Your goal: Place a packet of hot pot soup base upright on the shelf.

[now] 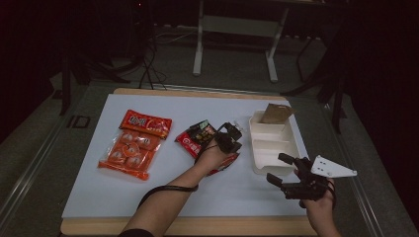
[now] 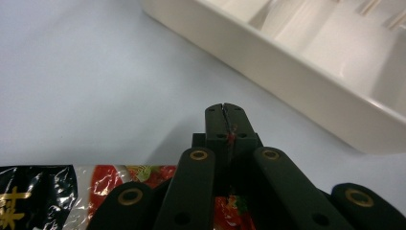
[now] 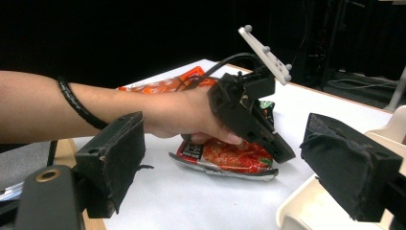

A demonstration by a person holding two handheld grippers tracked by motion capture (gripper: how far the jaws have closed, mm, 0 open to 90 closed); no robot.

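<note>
While the white tray (image 1: 269, 143) holds a brown packet (image 1: 274, 113), the left gripper (image 2: 225, 111) (jaws clenched) pinches a red snack bag (image 3: 230, 158).

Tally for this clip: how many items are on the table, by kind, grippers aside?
Snack packets: 2, the orange multipack and the red packet pinched in the left gripper
Compartment trays: 1, the white tray
Brown paper items: 1, the brown paper piece at the tray's far end
Total: 4
</note>
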